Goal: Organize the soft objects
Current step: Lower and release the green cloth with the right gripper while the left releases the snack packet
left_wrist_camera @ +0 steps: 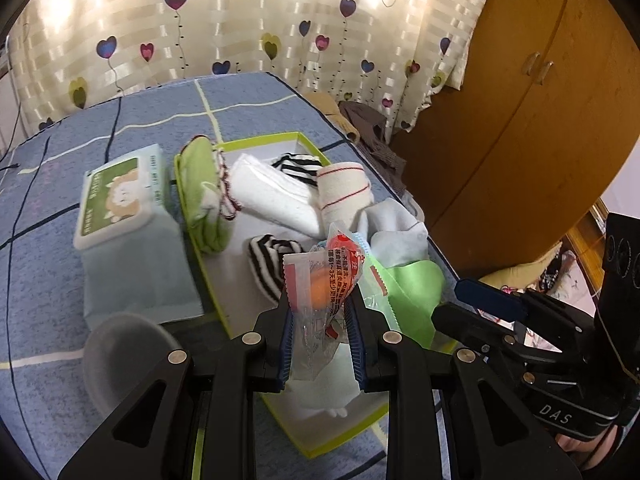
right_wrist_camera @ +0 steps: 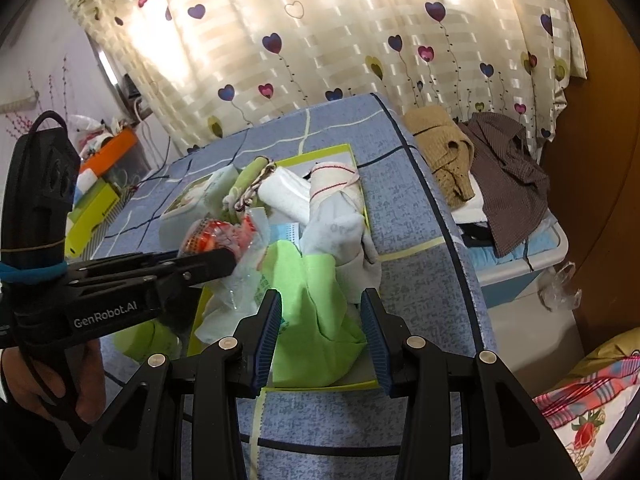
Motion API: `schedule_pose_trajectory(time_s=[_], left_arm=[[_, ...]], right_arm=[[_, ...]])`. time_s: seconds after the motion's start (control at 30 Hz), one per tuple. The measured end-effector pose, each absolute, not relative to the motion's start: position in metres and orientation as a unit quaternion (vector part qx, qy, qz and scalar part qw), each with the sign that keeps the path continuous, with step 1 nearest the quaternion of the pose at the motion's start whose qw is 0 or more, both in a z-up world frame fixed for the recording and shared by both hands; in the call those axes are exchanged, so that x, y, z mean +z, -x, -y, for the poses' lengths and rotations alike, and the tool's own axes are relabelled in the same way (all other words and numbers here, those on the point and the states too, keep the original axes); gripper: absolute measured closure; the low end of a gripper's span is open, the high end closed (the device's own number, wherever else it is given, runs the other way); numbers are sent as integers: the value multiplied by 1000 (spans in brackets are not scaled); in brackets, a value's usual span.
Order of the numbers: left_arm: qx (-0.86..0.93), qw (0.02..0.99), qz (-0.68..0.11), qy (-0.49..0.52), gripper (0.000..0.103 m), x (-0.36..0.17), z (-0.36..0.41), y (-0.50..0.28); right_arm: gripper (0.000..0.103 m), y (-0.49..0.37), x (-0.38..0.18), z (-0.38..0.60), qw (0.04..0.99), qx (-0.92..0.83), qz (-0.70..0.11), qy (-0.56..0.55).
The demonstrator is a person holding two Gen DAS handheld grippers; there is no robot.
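Most soft things already sit in the tray (left_wrist_camera: pixel 304 138) — left gripper (left_wrist_camera: pixel 320 300) fingers clamp a plastic packet (left_wrist_camera: pixel 320 276), right gripper (right_wrist_camera: pixel 322 320) fingers stand wide over the green cloth (right_wrist_camera: pixel 320 312), wipes pack (left_wrist_camera: pixel 120 196) still outside.

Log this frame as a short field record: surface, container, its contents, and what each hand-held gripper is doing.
surface: blue patterned bedsheet
container: shallow green-rimmed box
contents: rolled white towel, striped socks, bright green cloth
left hand-held gripper: shut on clear plastic packet with red print
right hand-held gripper: open around the green cloth, pads apart
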State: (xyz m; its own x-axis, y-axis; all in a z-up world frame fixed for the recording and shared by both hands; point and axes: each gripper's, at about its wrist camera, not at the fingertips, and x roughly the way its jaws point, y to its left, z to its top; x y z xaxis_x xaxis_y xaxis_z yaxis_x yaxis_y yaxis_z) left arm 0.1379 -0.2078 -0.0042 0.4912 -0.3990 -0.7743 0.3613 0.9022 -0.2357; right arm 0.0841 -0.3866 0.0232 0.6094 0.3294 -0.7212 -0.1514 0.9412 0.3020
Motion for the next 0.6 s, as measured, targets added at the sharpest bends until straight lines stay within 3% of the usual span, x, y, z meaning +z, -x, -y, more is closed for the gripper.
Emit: schedule_pose_trajectory(time_s=[0.23, 0.33, 0.4, 0.47, 0.6], left_arm=[[-212, 853, -476, 27, 78, -21, 214, -155], [-211, 855, -474, 23, 73, -20, 215, -156], [-212, 859, -466, 19, 62, -17, 215, -154], [-215, 863, -457, 18, 57, -13, 213, -152], [-216, 867, -448, 18, 57, -9, 210, -148]], right_arm=[[63, -86, 21, 389, 890, 135, -423, -107], [63, -85, 20, 389, 890, 135, -422, -107], [63, -85, 20, 390, 891, 134, -421, -107], [63, -85, 20, 390, 891, 134, -420, -106], [63, -83, 24, 391, 893, 135, -416, -103]])
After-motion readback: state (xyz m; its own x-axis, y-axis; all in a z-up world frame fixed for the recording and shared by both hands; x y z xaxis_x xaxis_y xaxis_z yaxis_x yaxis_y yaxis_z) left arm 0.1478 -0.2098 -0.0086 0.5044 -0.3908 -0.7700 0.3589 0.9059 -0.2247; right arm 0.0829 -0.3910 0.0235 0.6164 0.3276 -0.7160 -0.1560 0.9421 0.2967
